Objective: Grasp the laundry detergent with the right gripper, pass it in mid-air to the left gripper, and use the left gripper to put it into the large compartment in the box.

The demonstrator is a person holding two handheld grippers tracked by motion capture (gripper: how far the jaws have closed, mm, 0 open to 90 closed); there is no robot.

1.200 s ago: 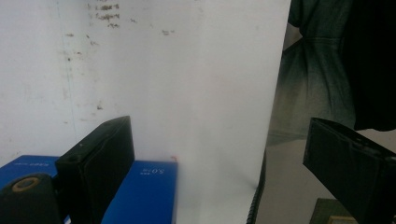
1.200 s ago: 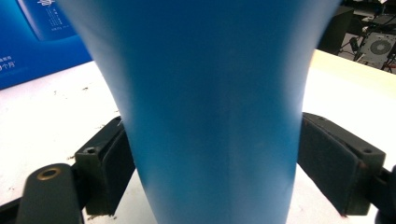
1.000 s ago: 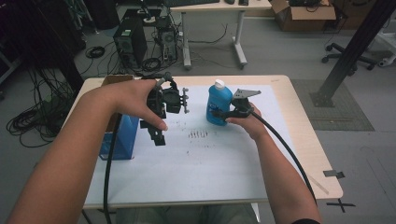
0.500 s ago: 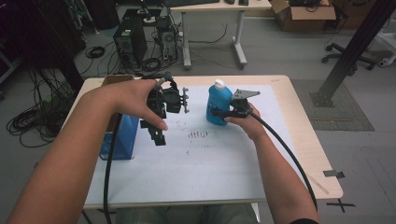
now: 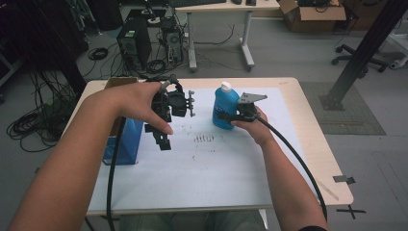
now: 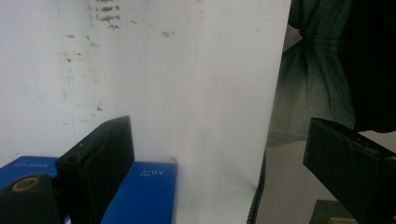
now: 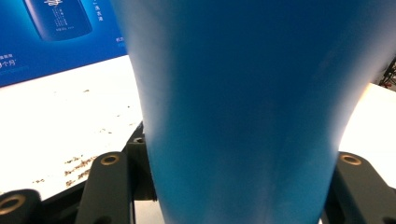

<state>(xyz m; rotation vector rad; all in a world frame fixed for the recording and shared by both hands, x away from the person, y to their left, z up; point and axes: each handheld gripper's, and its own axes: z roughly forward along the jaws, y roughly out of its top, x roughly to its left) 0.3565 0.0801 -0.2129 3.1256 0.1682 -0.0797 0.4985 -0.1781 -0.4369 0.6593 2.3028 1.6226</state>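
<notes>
A blue bottle [image 5: 224,103] with a white cap stands upright on the white sheet [image 5: 202,168] at the table's middle. My right gripper [image 5: 223,117] reaches it from the right. Its jaws have just been closing and now press on the bottle's lower body from both sides. In the right gripper view the bottle [image 7: 243,116] sits between the two jaws of that gripper [image 7: 233,186]. My left gripper [image 5: 159,137] is held above the sheet left of the bottle, pointing down. Its jaws stand wide open [image 6: 224,158] with nothing between them.
A blue carton [image 5: 127,142] stands at the sheet's left edge, below my left gripper; it also shows in both gripper views [image 6: 140,191] [image 7: 46,32]. Dark specks [image 5: 204,138] mark the sheet. Bare wooden table [image 5: 312,144] lies to the right. Cables trail from both grippers.
</notes>
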